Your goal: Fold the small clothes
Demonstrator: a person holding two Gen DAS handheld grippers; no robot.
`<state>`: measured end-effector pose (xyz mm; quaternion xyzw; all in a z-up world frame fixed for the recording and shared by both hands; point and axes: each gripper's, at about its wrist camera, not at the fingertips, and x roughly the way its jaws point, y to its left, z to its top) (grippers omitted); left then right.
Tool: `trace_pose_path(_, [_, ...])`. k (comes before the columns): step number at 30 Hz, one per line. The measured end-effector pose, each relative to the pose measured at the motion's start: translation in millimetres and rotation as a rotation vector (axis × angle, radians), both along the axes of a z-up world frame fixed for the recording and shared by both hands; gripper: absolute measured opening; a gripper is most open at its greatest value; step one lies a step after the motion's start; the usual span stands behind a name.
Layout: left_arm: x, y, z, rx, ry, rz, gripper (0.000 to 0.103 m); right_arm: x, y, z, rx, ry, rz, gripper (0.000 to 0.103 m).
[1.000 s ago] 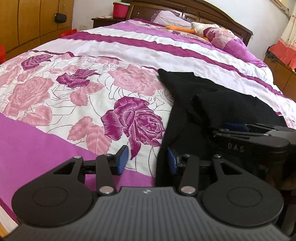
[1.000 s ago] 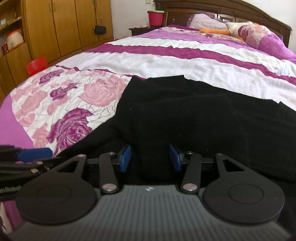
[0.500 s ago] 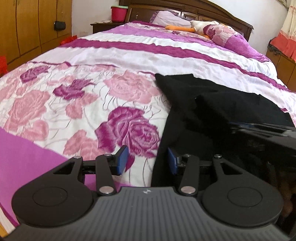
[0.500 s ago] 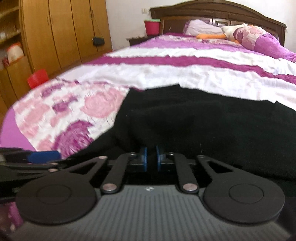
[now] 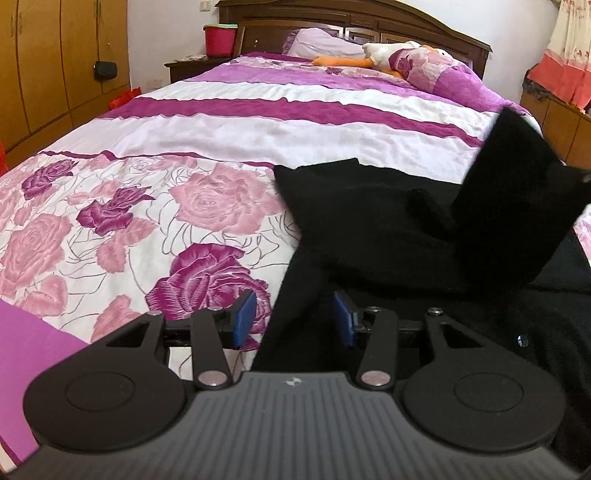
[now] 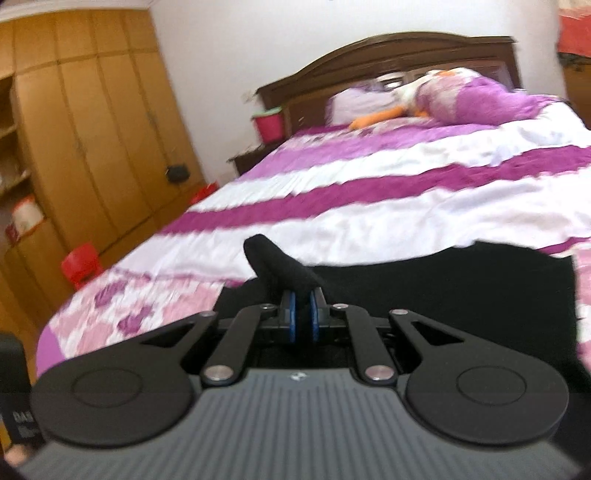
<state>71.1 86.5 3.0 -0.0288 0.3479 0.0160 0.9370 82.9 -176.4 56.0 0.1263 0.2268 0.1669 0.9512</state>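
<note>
The black garment is matt, fuzzy knit cloth. The bedspread is smooth printed cloth with a faint sheen. Behind it, the headboard is dark polished wood. The left gripper is matt black plastic with shiny metal rivets; its fingers carry blue pads.

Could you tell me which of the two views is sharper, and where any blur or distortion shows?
Left wrist view: mostly sharp; only the lifted flap of the black garment is smeared; fisheye bends the wardrobe. Right wrist view: motion-blurred throughout, bedspread and headboard soft, horizon tilted; right gripper fairly crisp.
</note>
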Motion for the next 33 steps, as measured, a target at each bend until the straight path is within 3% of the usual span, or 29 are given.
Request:
trace_pose_path(6, [4.7,-4.0,-2.8,0.019,0.006,0.014,0.052,2.7,-53.6,-7.0,0.045,0.026,-0.124,0.011])
trace_pose_path(21, [22.5,-11.2,-19.5,0.094,0.034,0.035,0.052,12.2,-133.0,-93.7,0.147,0.246,-0.331,0.011])
trace_pose_path(24, [25.6,-11.9,-21.5,0.099,0.034,0.039,0.052,8.1,-143.7,-94.2,0.200,0.263,-0.304,0.010])
trace_pose_path(31, [31.4,-15.0,-22.0,0.116,0.030,0.044,0.052,-9.3,-157.5,-72.4,0.162,0.224,-0.308,0.015])
trace_pose_path(32, [32.3,-15.4,-22.2,0.116,0.030,0.047,0.052,-9.9,-160.5,-69.3,0.164,0.214,-0.319,0.017])
trace_pose_path(33, [32.8,-15.5,-22.5,0.116,0.030,0.048,0.052,-9.6,-163.6,-66.4,0.171,0.200,-0.329,0.028])
